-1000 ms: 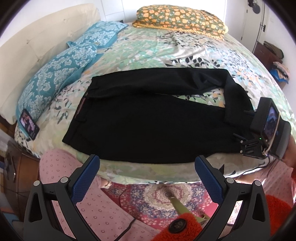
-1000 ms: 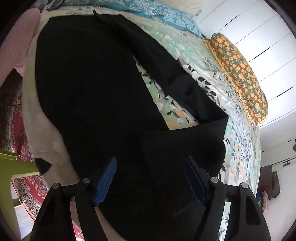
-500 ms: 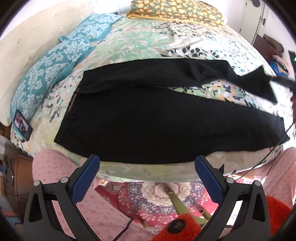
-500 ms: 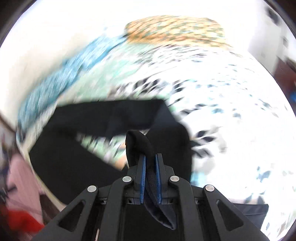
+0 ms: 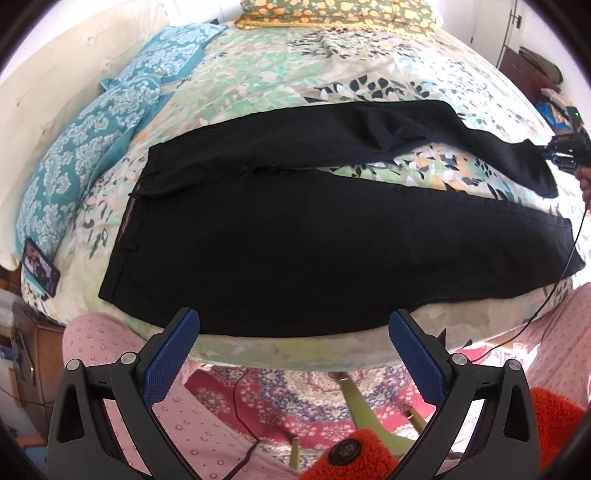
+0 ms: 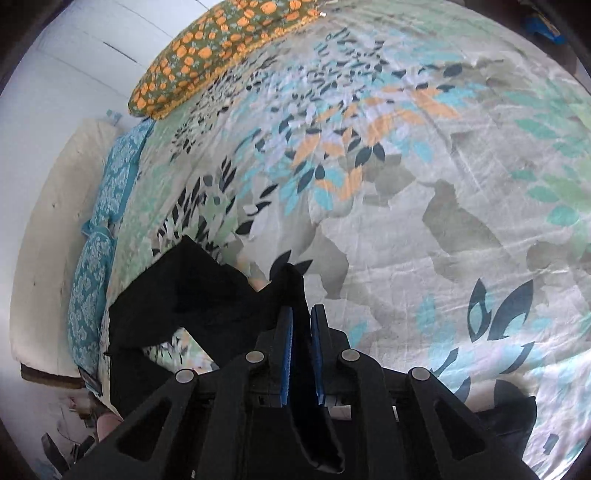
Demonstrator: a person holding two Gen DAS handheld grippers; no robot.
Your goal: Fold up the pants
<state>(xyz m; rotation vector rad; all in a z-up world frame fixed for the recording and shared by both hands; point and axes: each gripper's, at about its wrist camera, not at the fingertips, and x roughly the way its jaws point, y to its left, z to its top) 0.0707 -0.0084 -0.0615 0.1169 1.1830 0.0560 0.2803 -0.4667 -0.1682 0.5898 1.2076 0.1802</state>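
Observation:
Black pants (image 5: 295,236) lie across the floral bed, waistband at the left, legs running right. My left gripper (image 5: 295,347) is open and empty, held off the near bed edge above the floor. My right gripper (image 6: 301,325) is shut on the hem of the far pant leg (image 6: 291,291). It holds that hem lifted above the bedspread. It also shows at the right edge of the left wrist view (image 5: 565,151), with the far leg (image 5: 369,129) stretched toward it.
Blue patterned pillows (image 5: 92,147) and a phone (image 5: 38,267) lie at the left of the bed. An orange-flowered pillow (image 5: 332,11) lies at the far side. A patterned rug (image 5: 314,398) and pink-clad legs (image 5: 110,354) are below the bed edge.
My right gripper shut on the far leg's hem, which had been folded over the near leg, and pulled it out to the right and up. The far leg is now straightened.

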